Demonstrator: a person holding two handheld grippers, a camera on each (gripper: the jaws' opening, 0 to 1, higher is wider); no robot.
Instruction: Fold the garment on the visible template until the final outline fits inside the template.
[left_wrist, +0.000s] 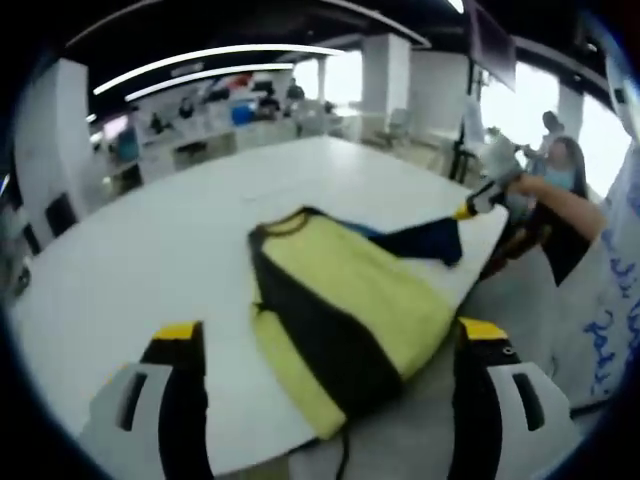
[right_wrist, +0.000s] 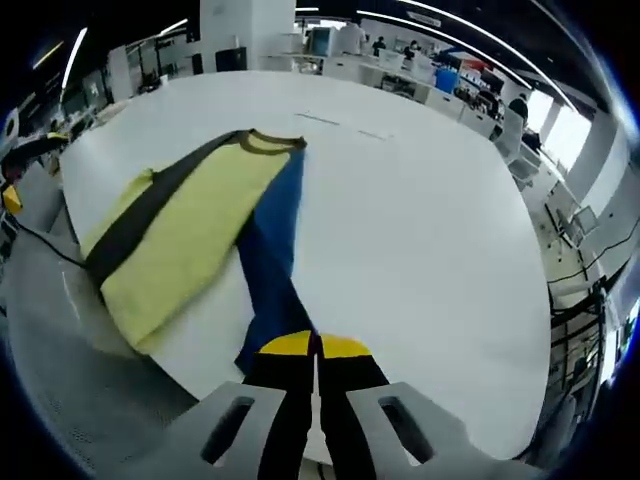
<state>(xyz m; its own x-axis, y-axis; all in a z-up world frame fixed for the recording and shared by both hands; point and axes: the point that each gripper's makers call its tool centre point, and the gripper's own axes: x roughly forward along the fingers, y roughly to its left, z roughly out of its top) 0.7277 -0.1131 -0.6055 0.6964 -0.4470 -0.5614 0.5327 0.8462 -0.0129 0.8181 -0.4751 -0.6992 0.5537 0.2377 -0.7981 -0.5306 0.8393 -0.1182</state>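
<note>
- On the white table, near its edge, lay the garment: yellow panels, a broad black band, a black collar, and one dark blue sleeve drawn out sideways to the table's rim.
- Left gripper hung over the table edge with jaws spread wide apart, released, nothing between them; the garment's lower part sat in the gap between the two yellow tips without touching either one.
- Right gripper was clenched on the end of the blue sleeve; its yellow tips met, and the blue cloth ran up from them toward the collar.
- From the left gripper view, the right gripper showed at the far corner of the table, pinching the sleeve tip, held by a person's hand.
- A black cord trailed off the table edge beside the yellow body.
- Desks and people stood well apart at the back of the room.
</note>
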